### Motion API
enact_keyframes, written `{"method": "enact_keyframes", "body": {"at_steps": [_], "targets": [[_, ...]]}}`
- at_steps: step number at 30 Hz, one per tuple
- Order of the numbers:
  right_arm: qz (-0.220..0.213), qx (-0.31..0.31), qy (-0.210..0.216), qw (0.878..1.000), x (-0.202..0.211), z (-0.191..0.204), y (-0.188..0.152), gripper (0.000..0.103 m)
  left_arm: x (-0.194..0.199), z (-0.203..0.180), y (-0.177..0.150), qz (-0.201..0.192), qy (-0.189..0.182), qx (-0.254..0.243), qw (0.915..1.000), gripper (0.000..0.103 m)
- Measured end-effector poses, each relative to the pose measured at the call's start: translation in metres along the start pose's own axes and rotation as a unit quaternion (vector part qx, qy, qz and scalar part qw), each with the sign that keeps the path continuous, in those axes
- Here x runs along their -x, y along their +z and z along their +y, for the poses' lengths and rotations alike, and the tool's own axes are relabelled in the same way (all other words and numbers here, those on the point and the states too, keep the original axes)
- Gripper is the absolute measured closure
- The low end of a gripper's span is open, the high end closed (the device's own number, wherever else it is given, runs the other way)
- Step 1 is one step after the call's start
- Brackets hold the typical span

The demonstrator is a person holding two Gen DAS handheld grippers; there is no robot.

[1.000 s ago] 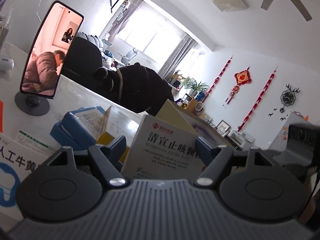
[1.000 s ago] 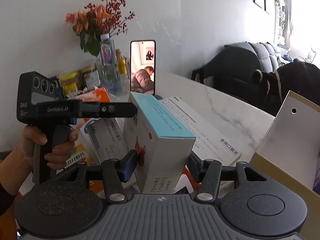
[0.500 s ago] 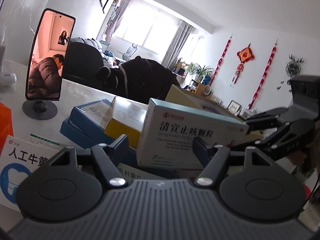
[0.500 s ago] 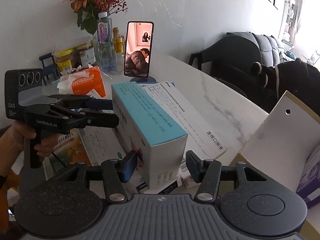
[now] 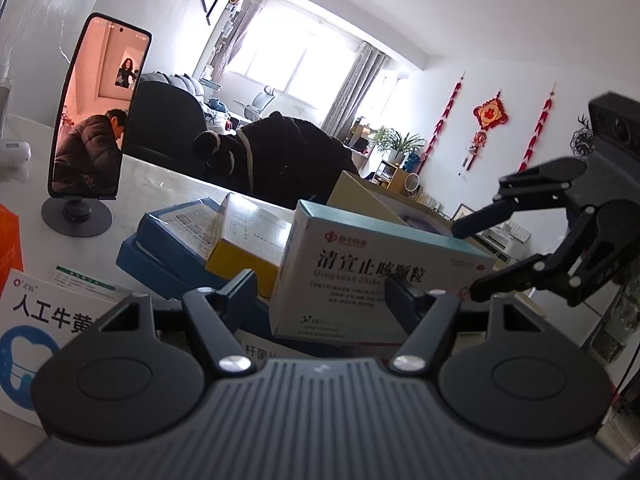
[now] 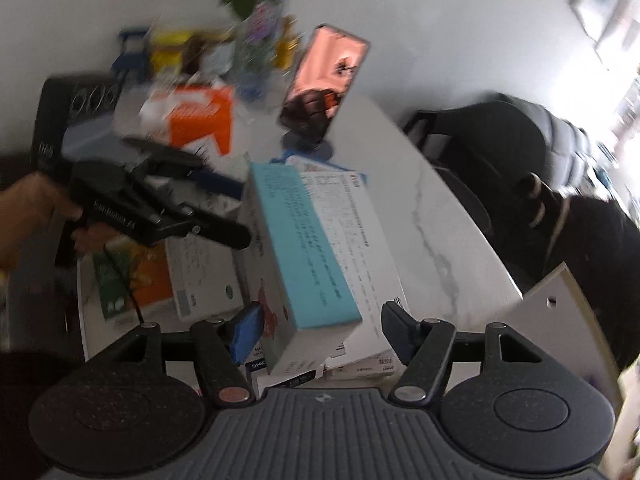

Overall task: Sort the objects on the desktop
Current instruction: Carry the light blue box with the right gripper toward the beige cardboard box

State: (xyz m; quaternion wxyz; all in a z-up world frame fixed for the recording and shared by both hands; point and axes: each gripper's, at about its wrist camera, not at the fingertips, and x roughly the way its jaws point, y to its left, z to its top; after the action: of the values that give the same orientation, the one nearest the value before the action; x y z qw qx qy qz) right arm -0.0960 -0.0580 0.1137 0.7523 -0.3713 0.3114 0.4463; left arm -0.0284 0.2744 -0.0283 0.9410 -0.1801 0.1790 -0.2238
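A white medicine box with a teal top (image 5: 380, 280) lies on a pile of boxes and leaflets on the marble table (image 6: 432, 216). My left gripper (image 5: 322, 296) is open just short of its near face. My right gripper (image 6: 322, 332) is open astride the end of the same medicine box (image 6: 304, 248): the blue left pad is against its side, and a gap shows at the right finger. In the left wrist view the right gripper (image 5: 466, 262) spreads around the box's right end. The left gripper (image 6: 240, 208) reaches in from the left, held by a hand. The right wrist view is blurred.
A phone on a round stand (image 5: 96, 112) stands at the back left. A blue flat box (image 5: 168, 248) and a yellow box (image 5: 240, 240) lie behind the medicine box. An orange tissue pack (image 6: 200, 120), bottles and flowers crowd the wall side. A cardboard flap (image 6: 552, 308) rises at the right.
My right gripper has opened and let go of the medicine box, which now rests on the pile. The right view has tipped downward and blurred. The left gripper stays open.
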Motion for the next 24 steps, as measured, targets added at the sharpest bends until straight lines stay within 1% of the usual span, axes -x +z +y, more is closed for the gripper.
{"method": "enact_keyframes", "body": {"at_steps": [3,7,12,15,19,24], "targets": [[0.034,0.036,0.022,0.999,-0.011,0.003,0.014,0.036,0.0,0.0,-0.001,-0.003,0.002,0.008,1.0,0.033],[0.061,0.044,0.034,0.997,-0.026,0.002,0.03,0.044,0.003,0.001,-0.001,-0.009,0.005,0.022,0.9997,0.033],[0.085,0.048,0.052,0.994,-0.038,0.001,0.045,0.045,0.005,0.002,0.0,-0.021,0.007,0.041,0.9989,0.033],[0.099,0.055,0.057,0.992,-0.045,0.001,0.052,0.048,0.008,0.005,0.0,-0.035,0.007,0.058,0.9977,0.033],[0.115,0.058,0.075,0.989,-0.054,0.0,0.061,0.052,0.012,0.008,-0.001,-0.052,0.01,0.076,0.9957,0.033],[0.139,0.063,0.094,0.984,-0.065,-0.001,0.068,0.052,0.016,0.009,0.001,-0.066,0.013,0.09,0.9937,0.032]]}}
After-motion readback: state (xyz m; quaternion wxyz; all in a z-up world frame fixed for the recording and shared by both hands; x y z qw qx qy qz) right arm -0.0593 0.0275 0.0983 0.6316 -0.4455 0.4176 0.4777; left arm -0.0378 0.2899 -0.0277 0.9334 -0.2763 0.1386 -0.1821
